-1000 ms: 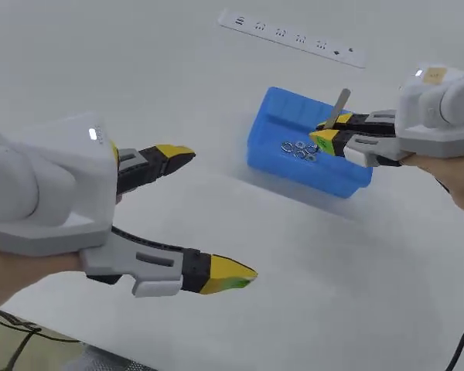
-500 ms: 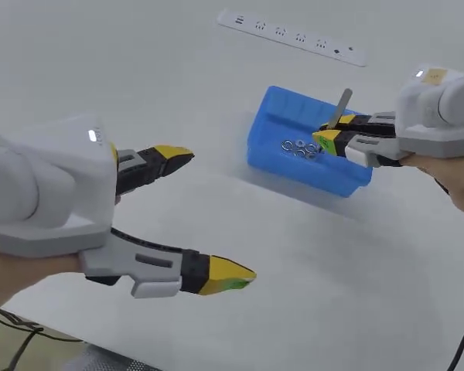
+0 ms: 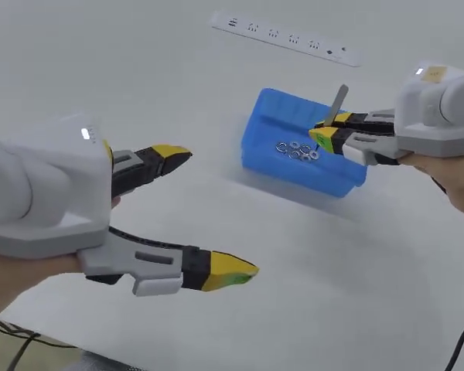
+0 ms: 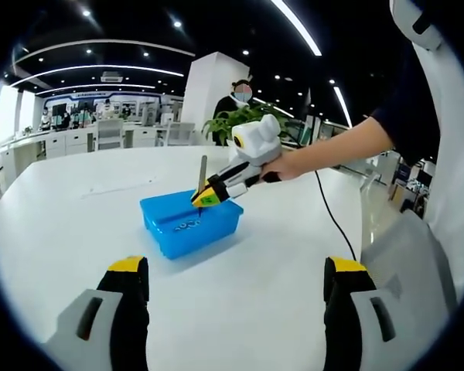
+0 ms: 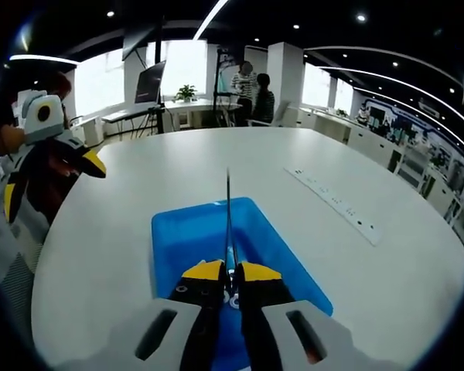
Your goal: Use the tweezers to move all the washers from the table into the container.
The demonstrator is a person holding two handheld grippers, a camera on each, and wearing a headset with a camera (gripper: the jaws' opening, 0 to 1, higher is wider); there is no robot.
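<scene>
The small, shiny, round metal washers [image 3: 296,149] lay bunched inside the blue plastic box-shaped container [image 3: 286,173]. It sat far and right on the smooth white surface [image 3: 332,270]. So the job looked nearly done. The right hand-held gripper [image 3: 322,139] was squeezed tight on the thin grey metal tweezers [image 3: 339,102], just over the washers. The left hand-held gripper [image 3: 215,212] was wide open, holding nothing, near and left.

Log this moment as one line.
right tool: shut on tweezers, over blue container | washers: in container | left tool: open, away from container
</scene>
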